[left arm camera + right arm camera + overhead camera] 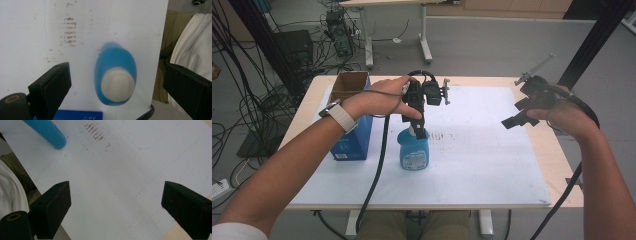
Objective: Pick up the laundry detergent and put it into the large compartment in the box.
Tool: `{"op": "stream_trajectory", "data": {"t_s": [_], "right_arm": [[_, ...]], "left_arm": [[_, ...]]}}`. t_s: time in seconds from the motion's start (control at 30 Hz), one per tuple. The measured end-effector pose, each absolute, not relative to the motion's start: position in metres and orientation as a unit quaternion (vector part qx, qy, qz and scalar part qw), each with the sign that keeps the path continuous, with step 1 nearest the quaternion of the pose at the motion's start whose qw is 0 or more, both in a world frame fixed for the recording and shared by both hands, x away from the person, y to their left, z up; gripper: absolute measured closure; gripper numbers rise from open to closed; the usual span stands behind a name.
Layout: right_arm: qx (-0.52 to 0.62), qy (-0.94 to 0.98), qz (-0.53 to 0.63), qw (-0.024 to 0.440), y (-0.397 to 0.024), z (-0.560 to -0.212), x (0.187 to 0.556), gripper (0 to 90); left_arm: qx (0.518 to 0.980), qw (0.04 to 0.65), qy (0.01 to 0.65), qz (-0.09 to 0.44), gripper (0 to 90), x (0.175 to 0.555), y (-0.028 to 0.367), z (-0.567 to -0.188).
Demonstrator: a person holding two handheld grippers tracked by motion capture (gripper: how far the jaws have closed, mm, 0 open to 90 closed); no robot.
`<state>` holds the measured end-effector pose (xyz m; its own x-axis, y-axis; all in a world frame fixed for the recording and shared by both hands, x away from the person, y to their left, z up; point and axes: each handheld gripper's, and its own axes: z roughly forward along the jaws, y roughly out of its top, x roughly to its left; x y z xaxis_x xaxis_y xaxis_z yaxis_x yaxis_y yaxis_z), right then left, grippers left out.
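Blue plastic bottle point(414, 151) stands upright on the white tabletop point(492, 165) directly under my left tool point(418, 131), jaws wide apart and empty, right tool point(515, 119) likewise open; probably light, smooth and slippery, so grip just below the white cap point(118, 84)

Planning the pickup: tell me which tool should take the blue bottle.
Left. The left tool hangs right over the blue bottle, jaws open on either side of its white cap. The right tool is open too, but off by the table's right edge.
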<state>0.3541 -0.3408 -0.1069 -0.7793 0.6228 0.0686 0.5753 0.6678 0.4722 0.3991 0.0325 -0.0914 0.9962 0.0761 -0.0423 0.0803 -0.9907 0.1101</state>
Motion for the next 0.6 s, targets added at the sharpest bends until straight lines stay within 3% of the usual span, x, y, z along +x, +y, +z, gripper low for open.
{"op": "stream_trajectory", "data": {"t_s": [0.6], "right_arm": [[0.328, 0.913, 0.240, 0.046, -0.339, -0.109, 0.357, 9.0]], "left_arm": [[0.997, 0.059, 0.048, -0.014, 8.0, 0.398, 0.039, -0.108]]}}
